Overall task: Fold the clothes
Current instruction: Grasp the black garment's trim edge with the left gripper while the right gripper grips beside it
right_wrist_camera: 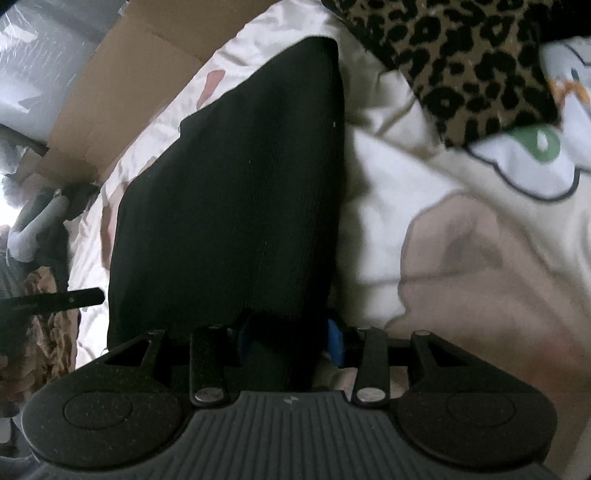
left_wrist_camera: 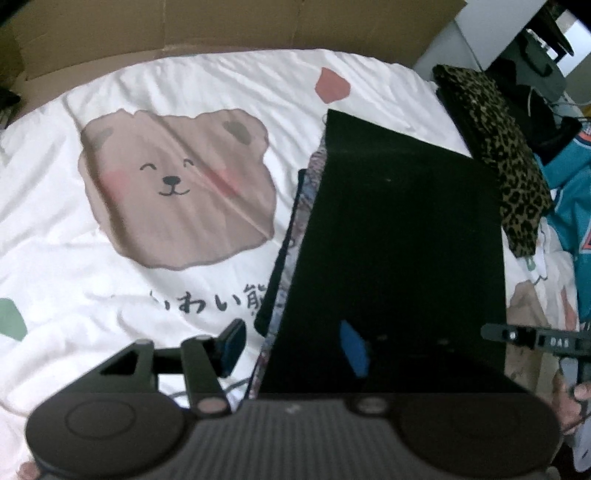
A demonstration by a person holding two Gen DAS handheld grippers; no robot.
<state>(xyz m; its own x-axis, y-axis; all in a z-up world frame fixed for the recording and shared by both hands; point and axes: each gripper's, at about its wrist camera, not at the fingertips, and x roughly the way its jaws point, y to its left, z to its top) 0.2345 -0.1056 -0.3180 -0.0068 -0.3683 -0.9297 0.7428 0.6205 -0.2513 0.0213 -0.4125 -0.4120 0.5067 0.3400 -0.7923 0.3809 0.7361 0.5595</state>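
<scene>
One black garment (left_wrist_camera: 399,236) lies folded into a long panel on the right half of the bed, over a patterned cloth (left_wrist_camera: 295,236) whose edge peeks out along its left side. Two grippers show. The left gripper (left_wrist_camera: 293,345) has its fingers wide apart: the left finger (left_wrist_camera: 232,341) hovers above the white sheet, while the blue-padded right one sits against the black garment's near end, its outline lost in the dark fabric. The right gripper (right_wrist_camera: 290,332) is clamped on the near end of the black garment (right_wrist_camera: 236,206), blue pads just visible on either side of the pinched cloth. In the left wrist view only a thin black bar of the right gripper enters at the right edge.

One leopard-print cloth (left_wrist_camera: 502,155) lies beyond the garment's right side, and one teal garment (left_wrist_camera: 576,236) is cut off at the right edge. The surface is a white bedsheet (left_wrist_camera: 155,74) printed with a bear face (left_wrist_camera: 177,188). Brown cardboard (left_wrist_camera: 221,26) stands behind the bed; the far right corner holds dark, indistinct clutter
</scene>
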